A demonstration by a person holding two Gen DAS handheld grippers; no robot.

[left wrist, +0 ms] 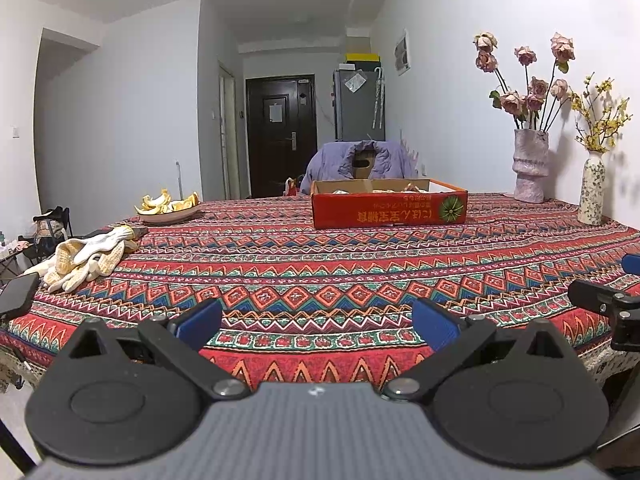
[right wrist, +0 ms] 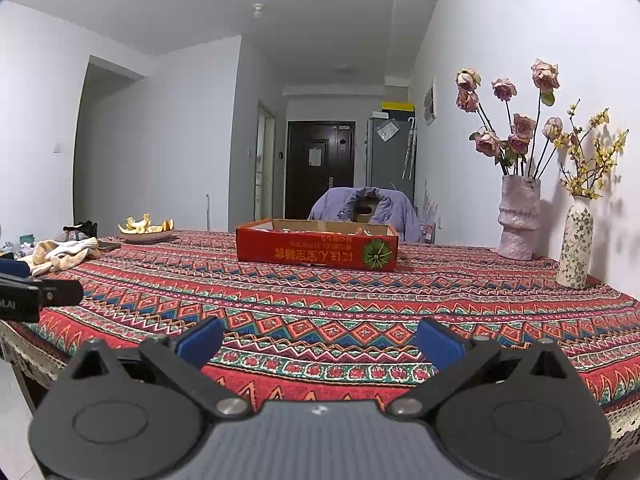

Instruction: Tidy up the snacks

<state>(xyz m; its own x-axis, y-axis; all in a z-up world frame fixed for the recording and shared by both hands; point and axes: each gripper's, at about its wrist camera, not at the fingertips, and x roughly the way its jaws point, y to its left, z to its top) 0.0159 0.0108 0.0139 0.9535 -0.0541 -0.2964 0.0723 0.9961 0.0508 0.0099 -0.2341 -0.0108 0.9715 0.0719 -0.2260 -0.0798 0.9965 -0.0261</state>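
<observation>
The table (left wrist: 320,264) is covered by a red patterned cloth (right wrist: 320,312) that hangs over the near edge. Directly ahead of the fingers, toward the far edge, sits 1 red cardboard box (left wrist: 390,208), open at the top. Far left of the fingers lie a plate of peels (left wrist: 168,210), a pair of work gloves (left wrist: 86,258) and a dark phone (left wrist: 16,294) at the table edge. Far right stand 2 vases: a pink vase (left wrist: 530,166) and a floral vase (left wrist: 592,190).

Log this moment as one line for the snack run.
left gripper: open, empty | right gripper: open, empty | red box: far side of table, untouched | stage: not yet started
</observation>
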